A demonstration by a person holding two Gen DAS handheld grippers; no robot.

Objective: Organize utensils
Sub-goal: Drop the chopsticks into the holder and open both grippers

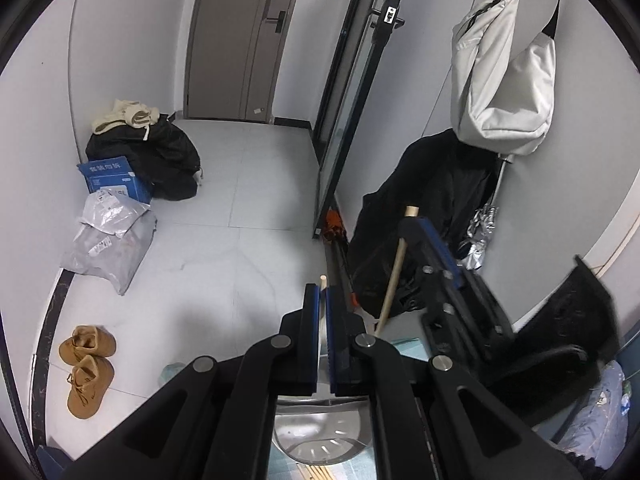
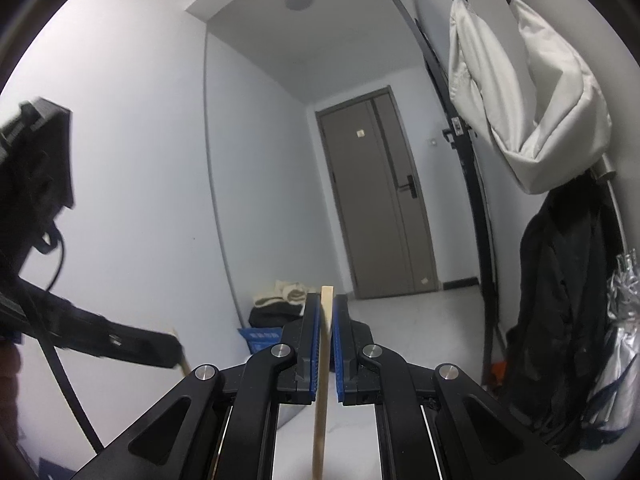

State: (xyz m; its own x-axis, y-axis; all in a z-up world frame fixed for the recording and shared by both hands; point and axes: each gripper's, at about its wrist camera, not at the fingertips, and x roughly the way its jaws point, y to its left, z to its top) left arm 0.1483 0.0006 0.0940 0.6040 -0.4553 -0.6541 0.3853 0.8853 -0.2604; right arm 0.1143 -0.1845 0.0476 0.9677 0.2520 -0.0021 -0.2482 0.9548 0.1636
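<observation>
1. We see a wooden handle (image 2: 322,360) clamped between the right tool's (image 2: 322,312) pads.
2. Our left tool (image 1: 322,300) pinches another wooden stick (image 1: 322,280), a perforated steel utensil (image 1: 320,436) below it.
3. Beyond: tiled floor (image 1: 248,216), grey door (image 2: 380,200), brown boots (image 1: 86,368).

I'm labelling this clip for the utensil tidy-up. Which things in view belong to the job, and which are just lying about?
Job:
left gripper, shut on a wooden-handled slotted metal utensil
right gripper, shut on a wooden stick handle

Lying about:
tan boots
blue box
grey parcel bags
white bag
black coat
</observation>
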